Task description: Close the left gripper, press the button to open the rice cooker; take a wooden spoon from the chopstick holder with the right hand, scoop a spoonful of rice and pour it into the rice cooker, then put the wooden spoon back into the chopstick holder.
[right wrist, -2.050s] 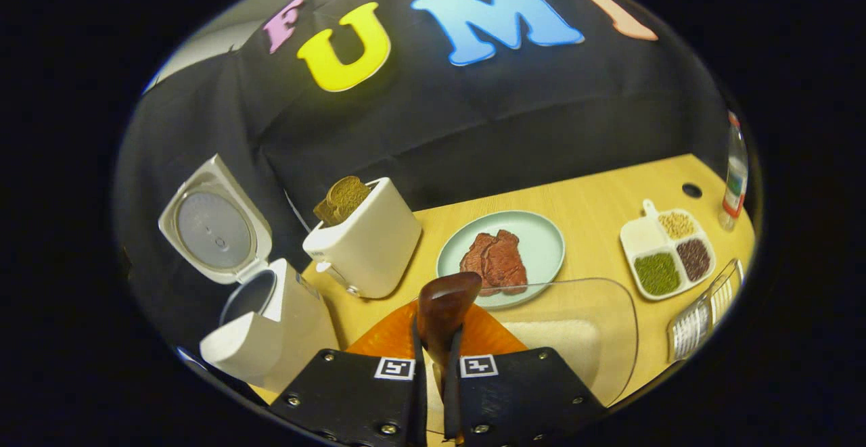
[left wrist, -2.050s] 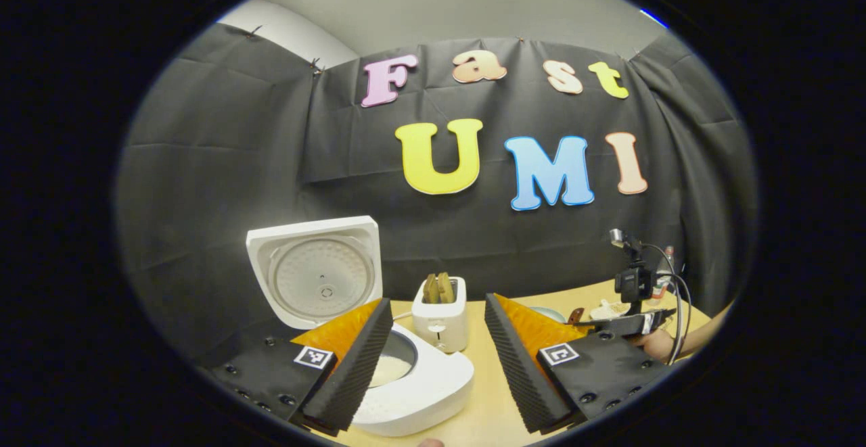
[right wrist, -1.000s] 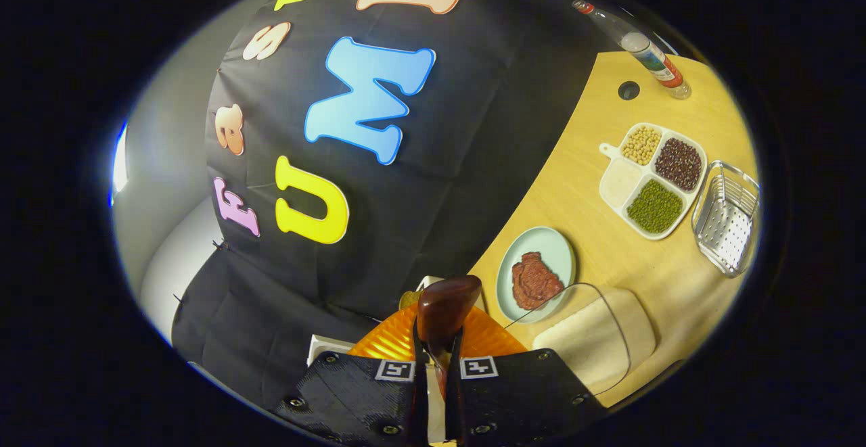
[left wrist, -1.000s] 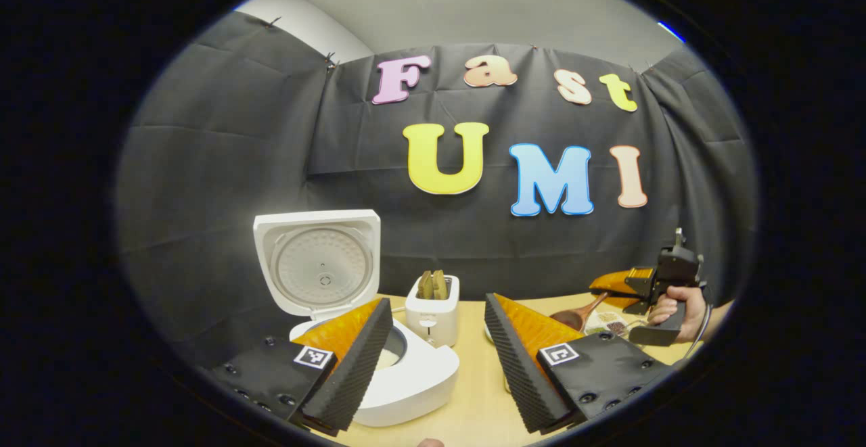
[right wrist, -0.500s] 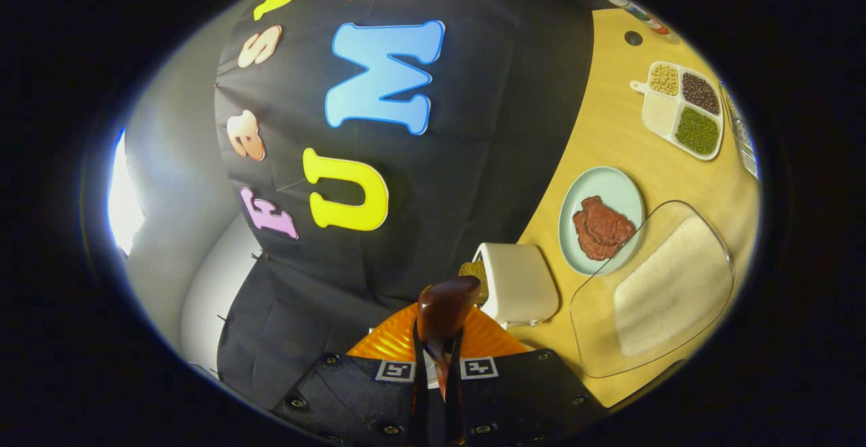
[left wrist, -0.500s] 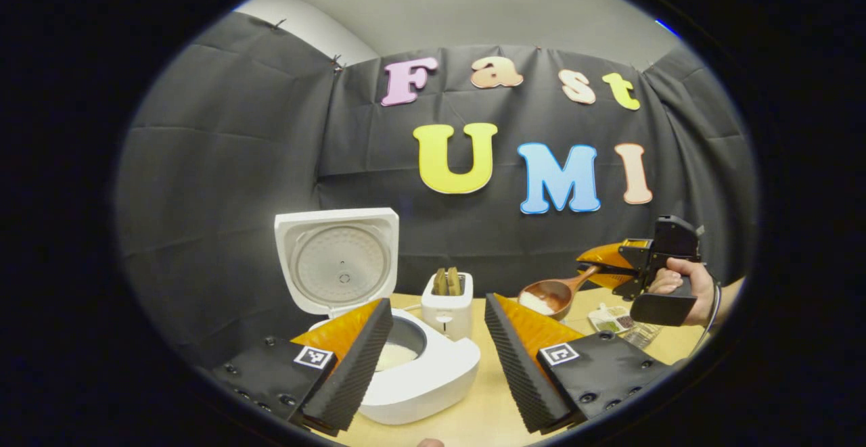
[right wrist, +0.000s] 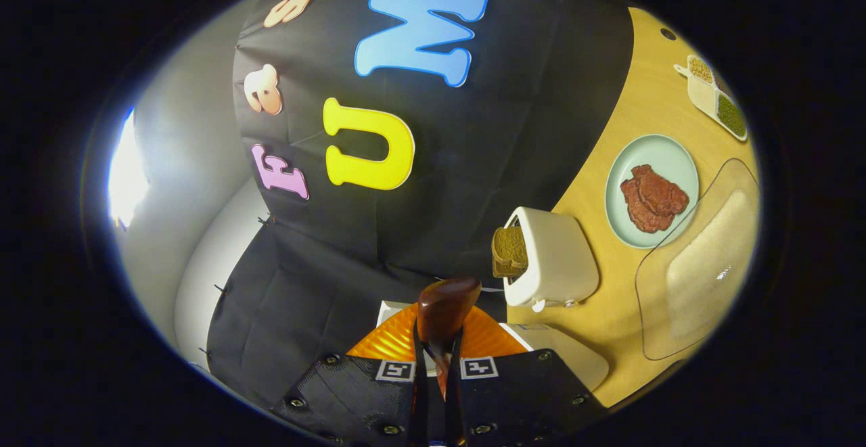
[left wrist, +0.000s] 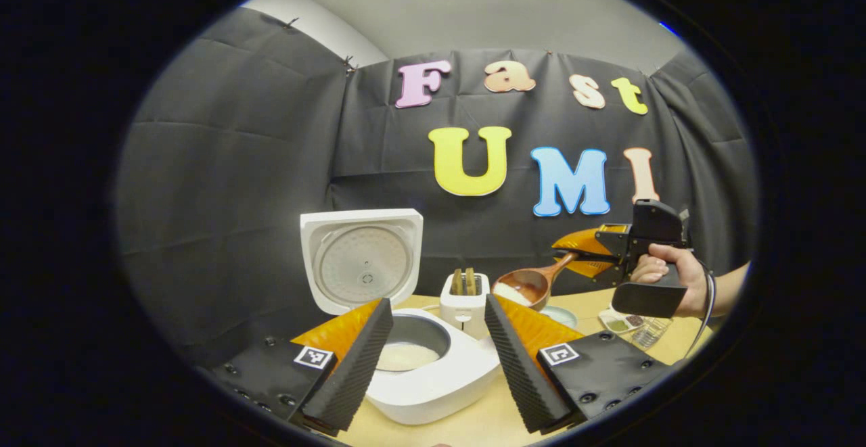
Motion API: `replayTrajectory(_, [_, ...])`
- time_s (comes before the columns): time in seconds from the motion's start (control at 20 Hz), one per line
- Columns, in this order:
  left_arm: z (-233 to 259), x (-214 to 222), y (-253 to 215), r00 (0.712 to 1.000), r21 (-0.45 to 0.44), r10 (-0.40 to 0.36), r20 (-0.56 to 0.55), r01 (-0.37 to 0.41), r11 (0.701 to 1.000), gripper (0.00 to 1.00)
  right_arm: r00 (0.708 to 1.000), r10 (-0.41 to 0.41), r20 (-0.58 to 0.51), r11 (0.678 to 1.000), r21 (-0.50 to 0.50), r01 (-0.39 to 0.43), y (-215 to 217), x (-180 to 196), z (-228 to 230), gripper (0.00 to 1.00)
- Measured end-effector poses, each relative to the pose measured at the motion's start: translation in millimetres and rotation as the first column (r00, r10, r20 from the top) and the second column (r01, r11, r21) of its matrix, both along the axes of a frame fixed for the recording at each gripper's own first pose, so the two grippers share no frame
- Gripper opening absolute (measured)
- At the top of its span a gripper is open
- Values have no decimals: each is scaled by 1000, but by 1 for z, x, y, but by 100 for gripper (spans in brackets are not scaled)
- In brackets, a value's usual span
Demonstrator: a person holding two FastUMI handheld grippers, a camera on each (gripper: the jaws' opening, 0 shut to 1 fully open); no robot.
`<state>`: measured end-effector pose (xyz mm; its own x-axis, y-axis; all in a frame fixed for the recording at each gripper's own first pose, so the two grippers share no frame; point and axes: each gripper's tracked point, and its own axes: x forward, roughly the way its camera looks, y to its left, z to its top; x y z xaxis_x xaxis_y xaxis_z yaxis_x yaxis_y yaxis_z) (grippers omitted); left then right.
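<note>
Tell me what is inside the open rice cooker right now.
The rice cooker has its lid up, and a pale layer of rice lies in the inner pot. The left gripper's finger covers the pot's near left edge.

We count one white rice cooker (left wrist: 413,372) at lower centre, one white toaster (right wrist: 551,264) holding two brown bread slices (right wrist: 509,251), one pale green plate (right wrist: 666,156), one brown wooden spoon (left wrist: 524,286).
</note>
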<state>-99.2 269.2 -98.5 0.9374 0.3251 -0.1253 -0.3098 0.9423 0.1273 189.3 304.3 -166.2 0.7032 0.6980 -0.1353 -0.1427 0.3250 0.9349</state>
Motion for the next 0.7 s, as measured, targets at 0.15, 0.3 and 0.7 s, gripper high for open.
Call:
replayTrajectory(0.15, [1, -7, 10, 1000, -3, 4, -2, -4, 1000, 95, 1000, 26, 3, 1000, -15, -26, 30, 4, -2, 10])
replayTrajectory(0.3, [-2, -12, 20, 1000, -4, 5, -7, -5, 1000, 92, 998, 57, 10, 996, -63, -57, 59, 9, -11, 10])
replayTrajectory(0.7, [-5, -29, 49, 999, -28, 52, 0, -52, 998, 95, 978, 187, 90, 947, -281, -155, 130, 9, -40, 10])
